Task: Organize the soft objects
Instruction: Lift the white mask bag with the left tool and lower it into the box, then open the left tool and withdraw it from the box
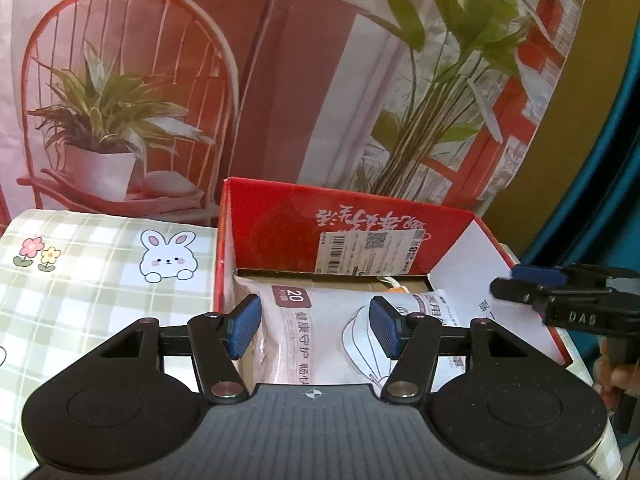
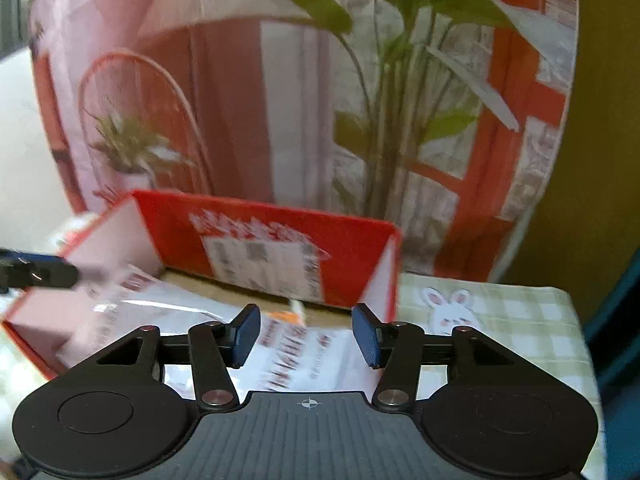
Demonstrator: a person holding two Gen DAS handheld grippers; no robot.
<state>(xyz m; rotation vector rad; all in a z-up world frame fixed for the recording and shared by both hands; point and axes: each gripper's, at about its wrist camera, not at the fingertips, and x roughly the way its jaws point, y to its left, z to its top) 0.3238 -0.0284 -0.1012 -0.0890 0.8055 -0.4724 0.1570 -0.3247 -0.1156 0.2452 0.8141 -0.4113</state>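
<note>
A red cardboard box point(image 1: 280, 224) stands open on the table, also in the right wrist view point(image 2: 176, 216). Inside lies a white and pink soft pack of face masks point(image 1: 320, 332), blurred in the right wrist view point(image 2: 304, 352). A small orange and white item point(image 1: 394, 286) peeks out behind the pack. My left gripper point(image 1: 314, 326) is open and empty just above the pack. My right gripper point(image 2: 306, 336) is open and empty over the box's near side; it shows at the right in the left wrist view point(image 1: 528, 280).
A green checked tablecloth with a rabbit print point(image 1: 100, 264) covers the table on both sides of the box point(image 2: 500, 320). A printed backdrop of plants and a chair point(image 1: 280, 80) hangs right behind the box.
</note>
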